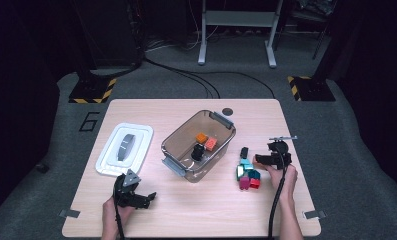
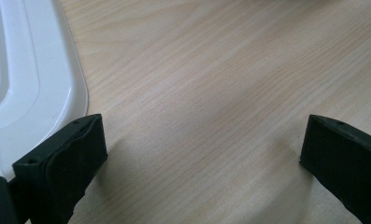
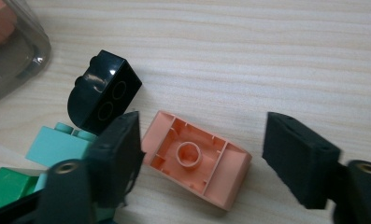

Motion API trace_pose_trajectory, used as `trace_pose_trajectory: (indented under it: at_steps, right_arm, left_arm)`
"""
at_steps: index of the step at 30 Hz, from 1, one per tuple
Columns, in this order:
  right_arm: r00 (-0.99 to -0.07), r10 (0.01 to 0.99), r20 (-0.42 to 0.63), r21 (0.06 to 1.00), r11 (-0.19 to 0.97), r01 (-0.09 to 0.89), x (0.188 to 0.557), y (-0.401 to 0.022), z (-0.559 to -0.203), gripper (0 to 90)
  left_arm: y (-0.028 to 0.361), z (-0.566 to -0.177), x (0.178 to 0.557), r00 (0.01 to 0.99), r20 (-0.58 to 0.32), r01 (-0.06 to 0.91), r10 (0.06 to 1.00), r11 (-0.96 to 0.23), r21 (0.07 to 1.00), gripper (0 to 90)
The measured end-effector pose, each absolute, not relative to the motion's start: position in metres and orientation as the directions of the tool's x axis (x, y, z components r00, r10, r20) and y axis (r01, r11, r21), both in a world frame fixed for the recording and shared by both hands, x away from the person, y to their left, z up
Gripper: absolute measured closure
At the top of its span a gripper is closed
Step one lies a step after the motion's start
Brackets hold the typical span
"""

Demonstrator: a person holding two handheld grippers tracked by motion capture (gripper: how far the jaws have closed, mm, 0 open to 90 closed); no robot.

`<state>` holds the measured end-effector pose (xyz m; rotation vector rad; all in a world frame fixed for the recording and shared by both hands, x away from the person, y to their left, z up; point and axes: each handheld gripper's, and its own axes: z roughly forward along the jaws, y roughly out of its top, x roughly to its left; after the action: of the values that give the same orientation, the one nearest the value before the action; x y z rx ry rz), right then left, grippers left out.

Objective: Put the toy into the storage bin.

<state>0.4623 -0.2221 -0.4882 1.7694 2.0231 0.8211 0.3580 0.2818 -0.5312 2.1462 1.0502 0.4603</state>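
Observation:
My right gripper (image 3: 202,140) hovers low over the table with a peach brick (image 3: 197,161) lying underside up between its jaws. One jaw stands at the brick's end and the other leaves a small gap, so the jaws are open. A black brick (image 3: 103,88) lies on its side just beyond, next to a pale teal brick (image 3: 57,144) and a green one (image 3: 5,186). From above, the right gripper (image 1: 257,160) is at the right of a small pile of bricks (image 1: 247,176). My left gripper (image 1: 147,199) rests open near the table's front left, its jaws (image 2: 204,154) over bare wood.
A clear plastic bin (image 1: 221,120) stands at the table's middle and holds an orange brick (image 1: 201,137), a red-orange one (image 1: 211,144) and a black one (image 1: 198,151). Its white lid (image 1: 141,135) lies to the left, with a corner (image 2: 29,70) beside my left jaw.

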Motion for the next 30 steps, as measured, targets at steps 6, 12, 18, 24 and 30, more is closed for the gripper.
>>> trace_pose_trajectory:
  at_steps: [6,12,18,24,30]
  right_arm:
    - [-0.160,0.979,0.128,0.589,0.055,0.806,0.464,-0.214,-0.494,19.5]
    - [-0.155,0.980,0.124,0.560,0.060,0.826,0.467,-0.209,-0.502,20.6]
    - [-0.164,0.984,0.065,0.553,0.101,0.827,0.466,-0.215,-0.503,21.0]
    - [-0.182,0.983,0.028,0.575,0.133,0.807,0.464,-0.220,-0.505,32.8]
    - [-0.242,0.970,-0.001,0.571,0.199,0.797,0.464,-0.220,-0.503,34.4]
  left_arm:
    - [0.282,-0.531,0.358,0.612,0.012,0.549,0.791,-0.435,0.713,0.4]
    - [0.282,-0.531,0.358,0.611,0.013,0.549,0.791,-0.436,0.713,0.4]
    - [0.282,-0.531,0.358,0.609,0.013,0.546,0.793,-0.432,0.717,0.4]
    - [0.282,-0.531,0.358,0.609,0.013,0.546,0.793,-0.432,0.718,0.4]
    - [0.282,-0.531,0.358,0.609,0.013,0.546,0.793,-0.432,0.718,0.4]
